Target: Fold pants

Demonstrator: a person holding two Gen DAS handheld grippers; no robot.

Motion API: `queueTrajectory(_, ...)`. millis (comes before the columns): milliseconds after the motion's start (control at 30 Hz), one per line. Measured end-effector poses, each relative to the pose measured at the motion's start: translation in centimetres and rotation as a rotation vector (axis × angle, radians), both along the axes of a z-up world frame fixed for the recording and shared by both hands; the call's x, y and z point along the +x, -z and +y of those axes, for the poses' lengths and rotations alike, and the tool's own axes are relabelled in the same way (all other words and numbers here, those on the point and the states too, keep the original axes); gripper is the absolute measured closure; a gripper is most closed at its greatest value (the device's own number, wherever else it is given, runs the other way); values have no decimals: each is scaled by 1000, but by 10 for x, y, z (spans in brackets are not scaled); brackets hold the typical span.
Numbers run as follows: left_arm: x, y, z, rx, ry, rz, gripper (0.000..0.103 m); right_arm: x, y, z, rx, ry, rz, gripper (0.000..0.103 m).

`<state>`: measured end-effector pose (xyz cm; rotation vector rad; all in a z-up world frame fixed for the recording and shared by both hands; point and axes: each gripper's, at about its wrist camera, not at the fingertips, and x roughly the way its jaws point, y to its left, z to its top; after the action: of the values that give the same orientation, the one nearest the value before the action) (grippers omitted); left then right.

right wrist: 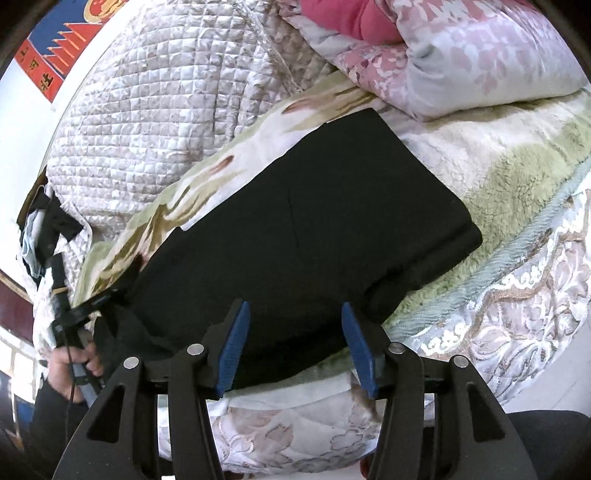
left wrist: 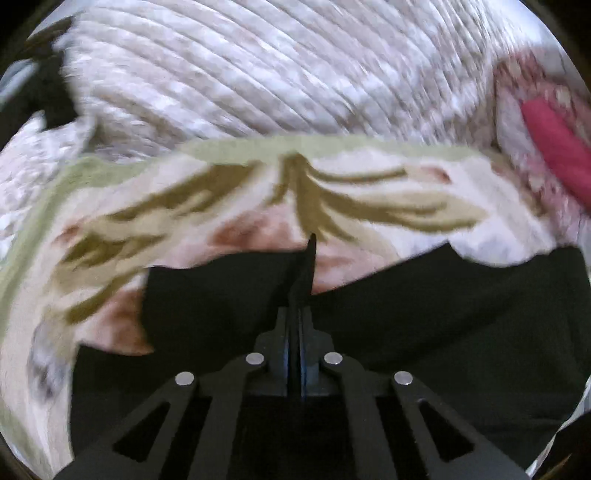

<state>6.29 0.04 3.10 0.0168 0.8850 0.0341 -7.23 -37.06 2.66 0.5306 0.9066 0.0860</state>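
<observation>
Left gripper (left wrist: 300,314) pinches pants (right wrist: 314,206); only the right-wrist view shows right gripper (right wrist: 295,325) parted

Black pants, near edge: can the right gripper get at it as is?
Probably yes. The right gripper is open, with the black pants lying flat just ahead on the blanket, nothing between. The left gripper pinches another edge.

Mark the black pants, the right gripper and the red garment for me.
black pants (right wrist: 332,221): right wrist view, middle of the folded top panel.
right gripper (right wrist: 295,332): right wrist view, gap midway between the blue-padded fingertips, open.
red garment (right wrist: 343,18): right wrist view, its visible lower part at the top edge.
</observation>
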Motion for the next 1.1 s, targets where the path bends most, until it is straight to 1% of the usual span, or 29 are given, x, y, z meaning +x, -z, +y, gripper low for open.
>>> queueTrajectory(33,-12,-8,7,0,-29,-41,98,0,0,0,-1,0,-2,50)
queueTrajectory(67,-28,-18,16,-17,-65,-88,98,0,0,1,0,1,-5,50)
queueTrajectory(133,-65,-30,37,-72,-145,-158,98,-2,0,0,3,7,-10,50)
queueTrajectory(200,-94,-28,55,-107,-216,-181,98,-3,2,-1,6,14,-4,50)
queueTrajectory(267,-118,-13,74,-138,-299,-154,98,-4,2,-1,5,13,-5,50)
queueTrajectory(333,-129,5,90,-187,-342,-98,96,-5,2,0,0,15,-6,50)
queueTrajectory(400,-132,24,105,-280,-371,-31,93,-5,4,1,-4,15,-1,50)
queueTrajectory(467,-135,28,117,-367,-384,-37,91,-6,3,2,-5,17,-1,50)
queueTrajectory(500,-135,27,120,-381,-384,-42,89,-8,3,2,-7,19,-2,50)
queueTrajectory(533,-135,26,123,-384,-394,-51,84,-6,3,2,-6,16,0,50)
queueTrajectory(600,-136,27,129,-397,-416,-61,80,-7,3,1,-3,21,1,50)
queueTrajectory(700,-135,31,138,-447,-434,-67,80,-10,4,-1,3,31,0,50)
queueTrajectory(800,-128,31,138,-433,-431,-70,80,-11,5,-4,17,52,2,50)
queueTrajectory(867,-125,30,139,-439,-426,-72,80,-11,6,-7,32,65,0,50)
queueTrajectory(900,-122,29,138,-429,-423,-68,81,-11,6,-10,43,75,-2,50)
queueTrajectory(1000,-122,29,136,-401,-426,-65,90,-11,5,-16,56,96,-15,50)
queueTrajectory(1100,-122,29,136,-395,-424,-62,91,-10,3,-22,52,123,-32,50)
